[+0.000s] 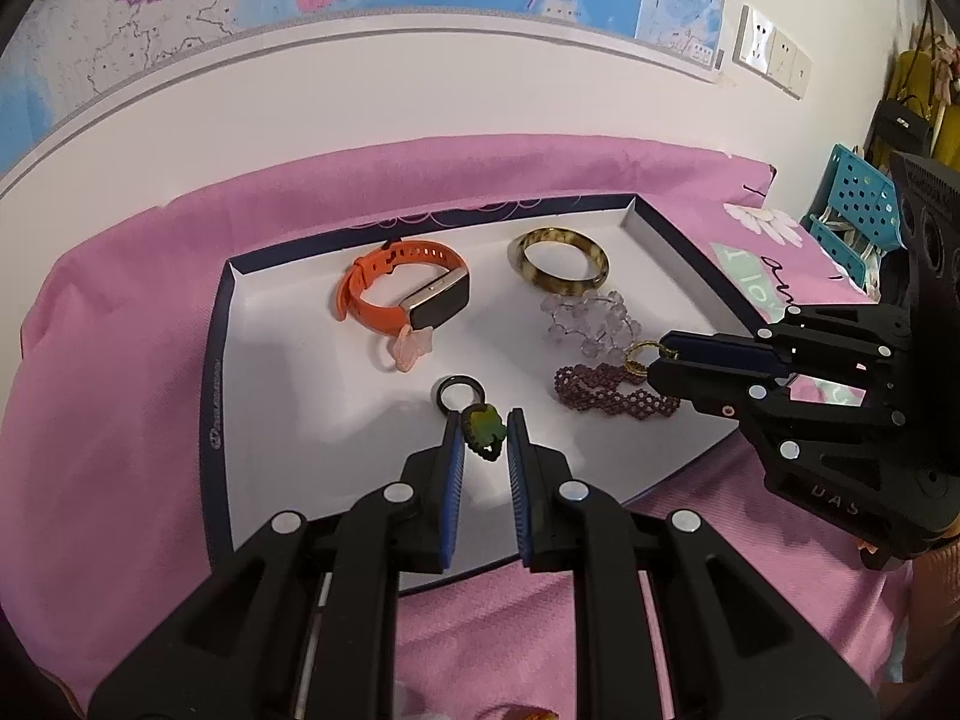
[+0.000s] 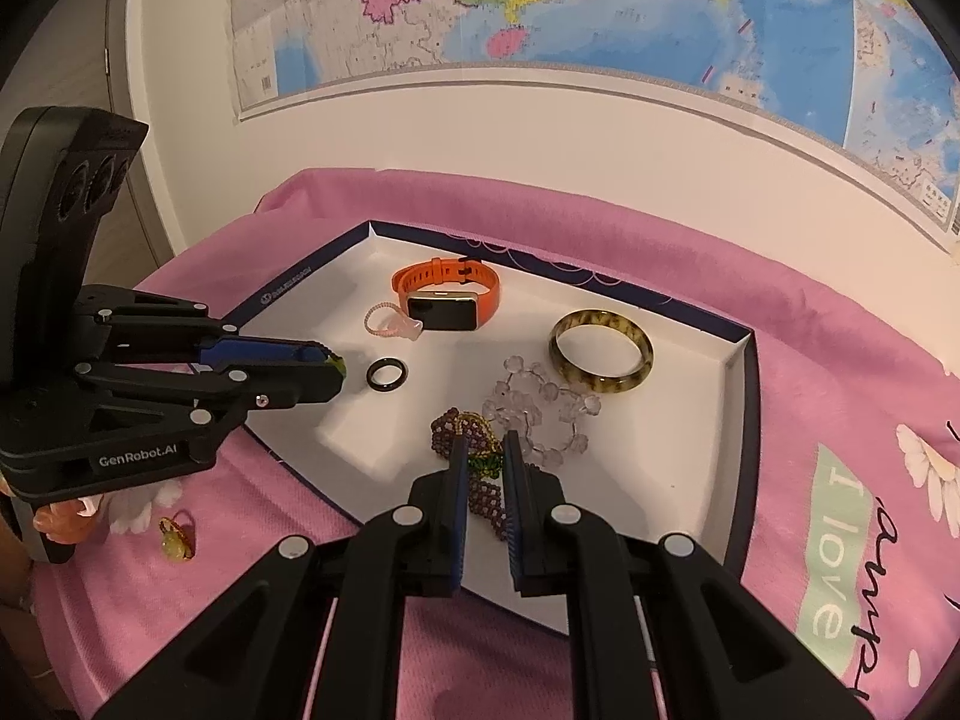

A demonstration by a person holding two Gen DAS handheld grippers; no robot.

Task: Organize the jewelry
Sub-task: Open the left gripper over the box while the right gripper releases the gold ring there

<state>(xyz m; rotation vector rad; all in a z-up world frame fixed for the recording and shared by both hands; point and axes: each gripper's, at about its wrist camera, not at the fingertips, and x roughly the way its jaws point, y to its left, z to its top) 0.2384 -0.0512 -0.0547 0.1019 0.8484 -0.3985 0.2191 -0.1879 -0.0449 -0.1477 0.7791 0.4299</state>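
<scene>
Both tongs hang over the open white tray (image 1: 672, 240), which lies on a pink cloth (image 1: 120, 360); we cannot tell whether a bed or a worktop is under it.

Left tongs (image 1: 483, 429): nearly closed, with a green ring (image 1: 482, 427) pinched between the tips, low over the near left part of the tray, just beside the black ring (image 1: 454, 390) lying on the floor. Seen from the right wrist, only a sliver of green shows at the tip.

Right tongs (image 2: 483, 450): nearly closed on a small piece with a gold loop (image 1: 641, 356) and a green part, held above the purple beaded bracelet (image 2: 456, 429). We cannot tell whether it touches the beads.

Already in the tray: orange smartwatch (image 2: 447, 294), pink ring (image 2: 390, 321), tortoiseshell bangle (image 2: 602, 360), clear beaded bracelet (image 2: 540, 414). One yellow-green ring (image 2: 175, 537) lies outside on the cloth, near left.

Step in hand, as we judge it: setting both held pieces down in the tray.

Notes for doing it well:
- Lower each until it is just off the tray floor before easing the grip; a ring let go from height may roll.
- Place the left piece on bare white beside the black ring, not on it.
- Shift the right piece off the purple beads to the clear near right patch, or the loop may snag.
- Open only slightly, then lift straight away.
</scene>
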